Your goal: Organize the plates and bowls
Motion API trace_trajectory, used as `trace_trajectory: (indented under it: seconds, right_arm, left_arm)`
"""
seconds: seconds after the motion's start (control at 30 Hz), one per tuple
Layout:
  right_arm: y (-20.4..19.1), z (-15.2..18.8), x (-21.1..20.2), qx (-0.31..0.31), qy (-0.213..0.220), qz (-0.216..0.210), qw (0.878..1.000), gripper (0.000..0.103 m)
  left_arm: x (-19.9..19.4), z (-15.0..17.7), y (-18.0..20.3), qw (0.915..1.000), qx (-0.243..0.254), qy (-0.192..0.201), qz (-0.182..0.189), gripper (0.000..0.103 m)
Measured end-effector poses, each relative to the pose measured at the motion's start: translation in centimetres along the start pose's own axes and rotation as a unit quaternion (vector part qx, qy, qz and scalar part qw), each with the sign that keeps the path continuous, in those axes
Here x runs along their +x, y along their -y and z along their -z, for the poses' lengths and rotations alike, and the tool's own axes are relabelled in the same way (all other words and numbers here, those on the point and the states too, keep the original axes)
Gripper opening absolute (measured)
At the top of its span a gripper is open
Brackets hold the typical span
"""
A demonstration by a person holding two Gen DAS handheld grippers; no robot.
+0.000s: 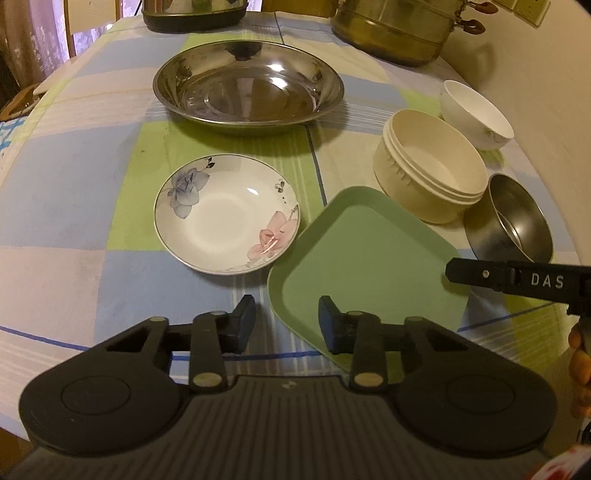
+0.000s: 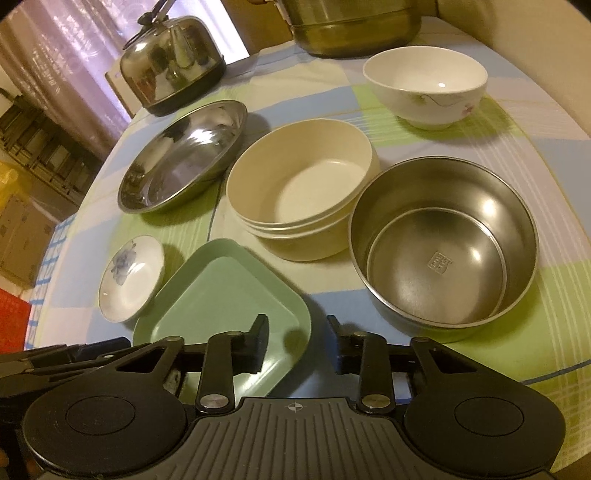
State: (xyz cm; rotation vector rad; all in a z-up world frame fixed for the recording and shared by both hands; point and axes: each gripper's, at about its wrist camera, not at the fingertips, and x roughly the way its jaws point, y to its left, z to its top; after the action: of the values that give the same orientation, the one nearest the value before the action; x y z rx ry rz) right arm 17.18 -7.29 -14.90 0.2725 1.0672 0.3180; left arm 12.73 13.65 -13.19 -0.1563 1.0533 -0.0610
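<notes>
Dim, warm indoor light, with glare spots on the steel basin (image 1: 248, 90). Soft shadows fall toward six o'clock. Fisheye bending and blur smear the edges, worst around three o'clock.

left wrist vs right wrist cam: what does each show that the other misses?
Left wrist only: the pink flower on the floral saucer, the right gripper's finger marked DAS, and two wooden-handled clasps on the brass steamer pot.

Right wrist only: the whole steel kettle with its handle, the stamp in the bottom of the steel bowl, the floral print on the white bowl, and room clutter beyond the table's left edge.

Both: green square tray, cream bowl, wide steel plate, checked tablecloth. Neither gripper holds anything.
</notes>
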Motion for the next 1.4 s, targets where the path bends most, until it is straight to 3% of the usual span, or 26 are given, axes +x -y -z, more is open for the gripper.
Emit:
trace_trajectory:
  seconds: [0.27,0.63,0.97,1.4]
  right_arm:
    - [0.3,0.1,0.4,0.012,-0.006,0.001,1.0,0.025]
    - [0.5,-0.1,0.5,0.017,-0.006,-0.001,1.0,0.018]
    - [0.8,-0.3,0.5,0.014,-0.01,-0.001,1.0,0.003]
    - [1.0,-0.6,-2.7,0.01,-0.018,-0.021,1.0,0.003]
  left_arm:
    - [0.6,-0.6,-0.5,0.9999,-0.011,-0.001,0.005,0.019]
    - [0.8,-0.8,-0.7,0.9995,-0.03,-0.002,-0.004,0.006]
    - [0.3,-0.3,-0.4,0.9995,-0.028,0.0,-0.012,0.006]
    - [-2.9,-0.2,0.4,0.9988,-0.043,0.021,-0.002,0.005]
